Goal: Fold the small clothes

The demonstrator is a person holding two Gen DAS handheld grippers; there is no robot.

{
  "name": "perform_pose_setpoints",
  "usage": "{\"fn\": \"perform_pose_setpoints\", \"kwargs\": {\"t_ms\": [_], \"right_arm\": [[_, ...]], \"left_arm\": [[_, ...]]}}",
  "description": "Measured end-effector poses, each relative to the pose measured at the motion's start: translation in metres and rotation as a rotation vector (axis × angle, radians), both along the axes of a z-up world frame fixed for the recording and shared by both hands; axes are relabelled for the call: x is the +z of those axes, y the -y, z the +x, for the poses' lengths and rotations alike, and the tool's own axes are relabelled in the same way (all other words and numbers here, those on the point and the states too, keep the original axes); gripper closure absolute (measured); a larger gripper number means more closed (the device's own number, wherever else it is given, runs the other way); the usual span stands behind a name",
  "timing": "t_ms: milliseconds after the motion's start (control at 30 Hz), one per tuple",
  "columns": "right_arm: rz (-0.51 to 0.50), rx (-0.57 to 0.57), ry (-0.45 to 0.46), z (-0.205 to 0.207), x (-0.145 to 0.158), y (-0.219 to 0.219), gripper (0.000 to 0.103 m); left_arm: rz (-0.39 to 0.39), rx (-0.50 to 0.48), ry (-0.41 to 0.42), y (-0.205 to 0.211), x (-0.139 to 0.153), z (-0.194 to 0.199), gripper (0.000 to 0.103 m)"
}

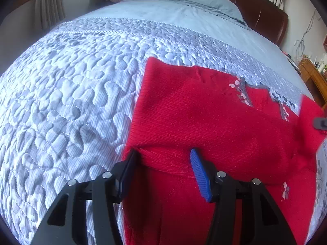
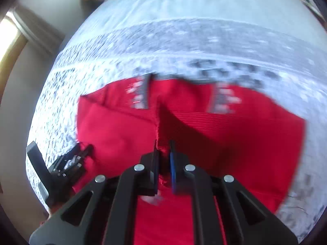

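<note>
A red knit sweater (image 1: 204, 118) with grey and pink pattern bands lies on the quilted bedspread (image 1: 71, 102). In the left wrist view my left gripper (image 1: 163, 155) stands at the sweater's near left part. A thick rolled fold of the red knit fills the gap between its black pad and its blue pad (image 1: 199, 173). In the blurred right wrist view my right gripper (image 2: 163, 149) has its jaws nearly together, pinching a ridge of the red sweater (image 2: 235, 134). The left gripper (image 2: 82, 148) shows at the sweater's left edge there.
The bed runs on beyond the sweater to a pale blue sheet and pillow (image 1: 200, 0), backed by a brown padded headboard (image 1: 263, 14). A curtain (image 1: 49, 2) hangs at the far left. A wooden cabinet (image 1: 312, 77) with cables stands at the right.
</note>
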State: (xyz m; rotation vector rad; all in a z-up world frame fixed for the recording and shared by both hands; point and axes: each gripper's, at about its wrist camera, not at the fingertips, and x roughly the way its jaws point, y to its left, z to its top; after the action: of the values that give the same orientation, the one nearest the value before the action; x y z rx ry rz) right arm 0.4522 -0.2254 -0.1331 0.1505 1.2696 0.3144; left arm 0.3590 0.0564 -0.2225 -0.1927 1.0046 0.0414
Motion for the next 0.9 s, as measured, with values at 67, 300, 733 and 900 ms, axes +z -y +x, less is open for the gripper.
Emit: {"fn": "perform_pose_setpoints", "kwargs": {"t_ms": [67, 300, 733, 900], "right_arm": [[-0.014, -0.044, 0.013, -0.007, 0.0, 0.039, 0.096], [-0.076, -0.227, -0.084, -0.026, -0.047, 0.148, 0.077], [0.118, -0.142, -0.097, -0.053, -0.06, 0.149, 0.099], [0.126, -0.147, -0.054, -0.072, -0.036, 0.155, 0.1]], "left_arm": [[0.009, 0.007, 0.01, 0.001, 0.0, 0.0, 0.047], [0.064, 0.007, 0.014, 0.008, -0.002, 0.0, 0.046], [0.099, 0.001, 0.021, 0.011, -0.003, -0.001, 0.045], [0.099, 0.0, 0.021, 0.011, -0.004, -0.002, 0.045]]}}
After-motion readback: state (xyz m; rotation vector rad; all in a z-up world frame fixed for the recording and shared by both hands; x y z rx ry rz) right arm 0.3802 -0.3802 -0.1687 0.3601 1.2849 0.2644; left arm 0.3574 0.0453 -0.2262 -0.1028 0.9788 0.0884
